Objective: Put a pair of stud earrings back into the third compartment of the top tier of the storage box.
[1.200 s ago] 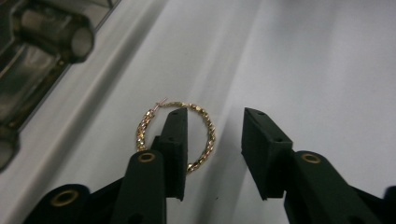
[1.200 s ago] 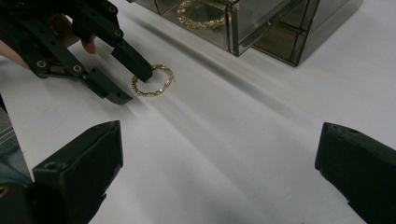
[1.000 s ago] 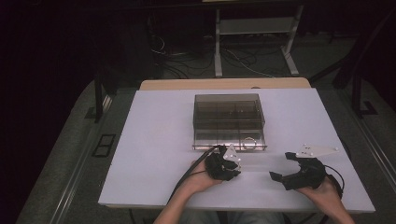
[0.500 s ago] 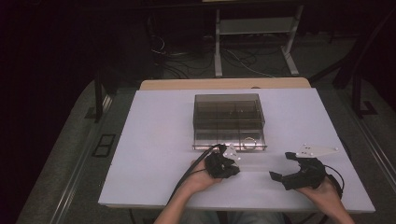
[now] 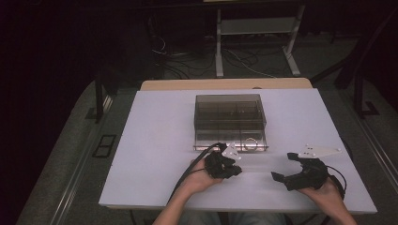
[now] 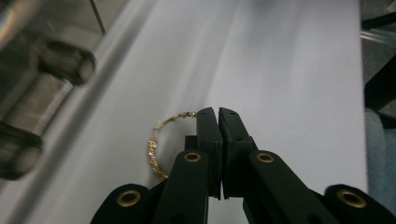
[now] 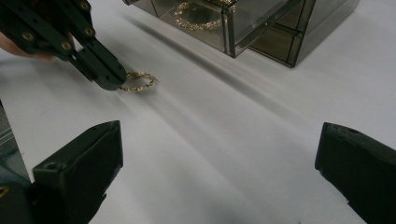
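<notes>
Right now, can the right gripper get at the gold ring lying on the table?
Probably yes: the right gripper stands open, with bare table before the gold ring. But the left gripper is already shut on it.

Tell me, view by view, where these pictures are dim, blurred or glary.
High view: dark room, only the white table is lit, the gold ring by the left gripper too small to see. Left gripper view: clear box blurred with glare, gold ring soft. Right gripper view: its own jaws blurred, ring fairly sharp.

Dim and dark around the white table (image 5: 155,140), soft streaked shadows across it, blurred box (image 6: 42,60) beside it, mild grain
</notes>
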A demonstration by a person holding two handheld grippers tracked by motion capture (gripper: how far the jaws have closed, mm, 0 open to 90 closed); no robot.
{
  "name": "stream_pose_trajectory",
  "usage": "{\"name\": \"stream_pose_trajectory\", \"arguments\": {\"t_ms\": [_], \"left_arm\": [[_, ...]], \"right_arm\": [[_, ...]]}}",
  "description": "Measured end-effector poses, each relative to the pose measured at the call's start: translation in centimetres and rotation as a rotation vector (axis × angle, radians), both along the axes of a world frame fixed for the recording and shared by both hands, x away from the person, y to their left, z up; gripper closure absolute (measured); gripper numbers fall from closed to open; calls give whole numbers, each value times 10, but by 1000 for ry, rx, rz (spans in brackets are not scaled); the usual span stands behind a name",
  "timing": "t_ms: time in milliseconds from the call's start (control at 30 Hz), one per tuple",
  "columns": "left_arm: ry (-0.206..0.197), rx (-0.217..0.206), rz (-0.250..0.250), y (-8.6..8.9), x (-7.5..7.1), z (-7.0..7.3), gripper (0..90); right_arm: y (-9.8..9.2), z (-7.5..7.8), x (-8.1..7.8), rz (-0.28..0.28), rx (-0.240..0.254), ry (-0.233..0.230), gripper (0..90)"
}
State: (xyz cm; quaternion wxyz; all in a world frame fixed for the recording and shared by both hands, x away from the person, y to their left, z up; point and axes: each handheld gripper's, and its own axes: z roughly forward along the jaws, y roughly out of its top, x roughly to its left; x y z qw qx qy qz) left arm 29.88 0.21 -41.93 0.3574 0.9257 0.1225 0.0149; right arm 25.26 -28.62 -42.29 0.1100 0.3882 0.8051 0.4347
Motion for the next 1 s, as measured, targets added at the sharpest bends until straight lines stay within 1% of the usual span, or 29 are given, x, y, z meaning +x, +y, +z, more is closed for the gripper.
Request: {"name": "stream_pose_trajectory", "arguments": {"t_ms": [67, 100, 167, 300, 500, 567, 600, 667, 833, 867, 967, 1000], "left_arm": [[-4, -19, 7, 1, -1, 6, 875], [-14, -15, 1, 2, -1, 9, 875], [-24, -29, 11, 3, -1, 14, 875], [-32, -56, 17, 5, -2, 22, 875], [-40, -73, 8, 6, -2, 30, 875], [-48, -75, 5, 5, -3, 32, 875], [-61, -72, -1, 5, -3, 34, 875], [-63, -81, 0, 5, -4, 39, 875], [-83, -86, -14, 5, -4, 52, 875], [-79, -92, -14, 4, -4, 54, 875], [-93, -105, -20, 5, -4, 61, 875], [-95, -114, -22, 6, -4, 63, 875]], "right_arm": [[0, 0, 0, -1, 1, 0, 3], [0, 0, 0, -2, 1, 1, 3], [0, 0, 0, -2, 0, 1, 3], [0, 0, 0, -2, 1, -1, 3], [0, 0, 0, -4, 1, -1, 3], [0, 0, 0, -5, 1, -1, 3], [0, 0, 0, -5, 1, -1, 3], [0, 0, 0, -5, 1, -1, 3], [0, 0, 0, -9, 4, 1, 3], [0, 0, 0, -6, 2, 0, 3], [0, 0, 0, -9, 3, 9, 3], [0, 0, 0, -9, 4, 5, 3]]}}
